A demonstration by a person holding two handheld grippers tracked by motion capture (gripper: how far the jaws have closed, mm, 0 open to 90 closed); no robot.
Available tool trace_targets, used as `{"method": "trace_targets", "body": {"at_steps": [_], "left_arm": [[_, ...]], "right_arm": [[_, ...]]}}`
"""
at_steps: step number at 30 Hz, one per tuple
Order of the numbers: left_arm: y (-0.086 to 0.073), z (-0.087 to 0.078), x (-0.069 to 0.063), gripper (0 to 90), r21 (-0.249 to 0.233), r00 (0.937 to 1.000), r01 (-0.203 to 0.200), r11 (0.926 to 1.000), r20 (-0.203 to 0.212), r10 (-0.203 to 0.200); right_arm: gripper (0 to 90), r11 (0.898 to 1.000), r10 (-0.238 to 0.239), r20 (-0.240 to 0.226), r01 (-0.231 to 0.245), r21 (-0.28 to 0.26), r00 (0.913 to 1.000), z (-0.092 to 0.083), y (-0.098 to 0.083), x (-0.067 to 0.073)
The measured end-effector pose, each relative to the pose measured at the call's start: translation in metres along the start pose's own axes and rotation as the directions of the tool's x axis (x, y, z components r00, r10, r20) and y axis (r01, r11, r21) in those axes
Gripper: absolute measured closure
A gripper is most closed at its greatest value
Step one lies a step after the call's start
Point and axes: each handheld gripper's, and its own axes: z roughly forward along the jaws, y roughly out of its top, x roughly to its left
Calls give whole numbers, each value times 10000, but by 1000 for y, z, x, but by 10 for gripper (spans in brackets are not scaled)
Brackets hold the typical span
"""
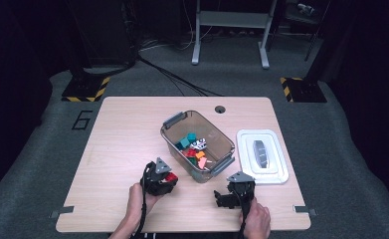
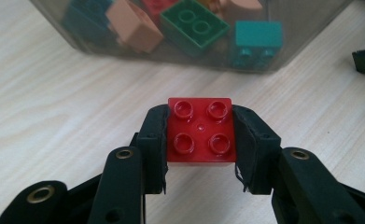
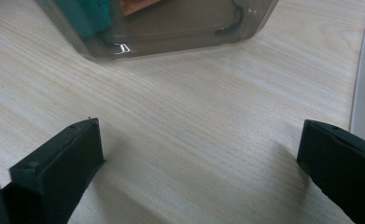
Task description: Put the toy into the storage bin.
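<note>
A red four-stud brick (image 2: 200, 133) sits clamped between the black pads of my left gripper (image 2: 200, 140), a little above the wooden table. From above, the same brick (image 1: 170, 176) shows at the tip of the left gripper (image 1: 166, 178), just left of the clear plastic bin (image 1: 217, 164). Inside the bin lie several coloured bricks, among them a green one (image 2: 194, 25) and a teal one (image 2: 258, 44). My right gripper (image 3: 199, 154) stands open over bare table with nothing between its jaws; in the high view the right gripper (image 1: 227, 196) is near the front edge, below the bin's near corner.
The bin's white lid (image 1: 261, 155) lies flat to the right of the bin. A round cable hole (image 1: 220, 109) is at the table's far edge. The bin's wall (image 3: 171, 32) stands close ahead of the right gripper.
</note>
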Motion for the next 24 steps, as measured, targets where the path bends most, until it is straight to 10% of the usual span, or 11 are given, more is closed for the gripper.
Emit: {"method": "trace_targets", "body": {"at_steps": [24], "left_arm": [[61,-60,38,590,-920,9992,-82,9957,-404,45]], "right_arm": [[0,10000,-1,1,1,2,10000,0,0,0]]}}
